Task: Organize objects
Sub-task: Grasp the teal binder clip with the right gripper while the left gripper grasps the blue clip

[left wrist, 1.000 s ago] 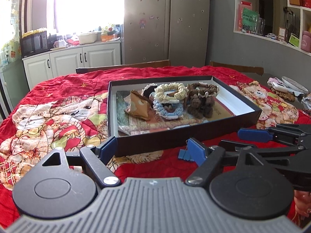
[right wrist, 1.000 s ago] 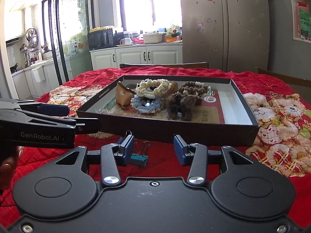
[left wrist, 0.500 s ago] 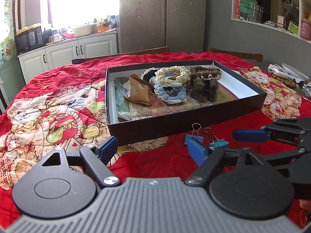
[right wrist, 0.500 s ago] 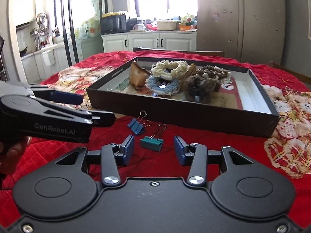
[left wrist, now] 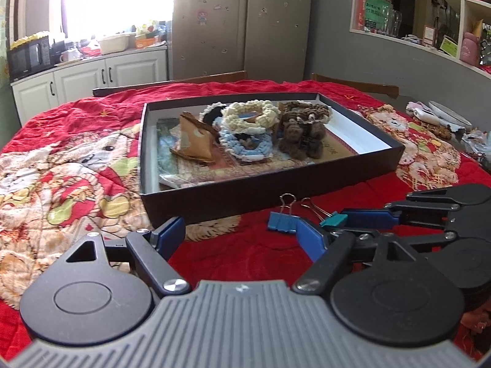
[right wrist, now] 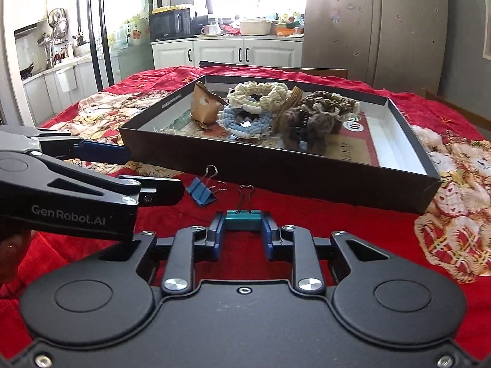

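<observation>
Where box wall [right wrist: 276,171] ends, teal clip [right wrist: 242,221].

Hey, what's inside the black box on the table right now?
The black box holds a cream scrunchie, blue scrunchie, brown scrunchies, a tan pouch and printed paper. Whatever lies beneath the pile is covered.

A red blanket [left wrist: 76,153] with teddy bears is spread on the table. A black microwave [right wrist: 172,24] and white cupboards [right wrist: 227,53] are seen beside a grey fridge [left wrist: 233,21].
</observation>
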Motion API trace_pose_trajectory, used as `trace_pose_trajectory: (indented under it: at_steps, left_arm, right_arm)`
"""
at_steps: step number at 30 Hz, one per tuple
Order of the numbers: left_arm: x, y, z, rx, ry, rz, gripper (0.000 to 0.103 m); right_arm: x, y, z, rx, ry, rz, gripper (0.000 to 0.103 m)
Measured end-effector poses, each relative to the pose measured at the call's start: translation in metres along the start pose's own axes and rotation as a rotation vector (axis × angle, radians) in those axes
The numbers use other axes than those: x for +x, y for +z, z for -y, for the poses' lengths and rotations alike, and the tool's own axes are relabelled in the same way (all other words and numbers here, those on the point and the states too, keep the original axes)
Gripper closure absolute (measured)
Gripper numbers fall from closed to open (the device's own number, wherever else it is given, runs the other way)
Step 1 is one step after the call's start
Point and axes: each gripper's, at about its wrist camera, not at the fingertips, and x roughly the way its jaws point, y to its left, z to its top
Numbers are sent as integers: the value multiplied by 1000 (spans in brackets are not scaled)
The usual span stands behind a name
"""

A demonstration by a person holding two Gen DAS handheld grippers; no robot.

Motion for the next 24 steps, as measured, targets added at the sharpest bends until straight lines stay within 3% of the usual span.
trace_pose_trajectory:
  at_steps: [16, 24]
  left_arm:
    - [16, 0, 11, 10, -70, -20, 16]
    - [32, 1, 27, 71, -48, -42, 27]
  right_arm:
    - [-12, -6, 23, 15, -69, 3, 80]
    - [-14, -7, 28, 15, -95, -1, 80]
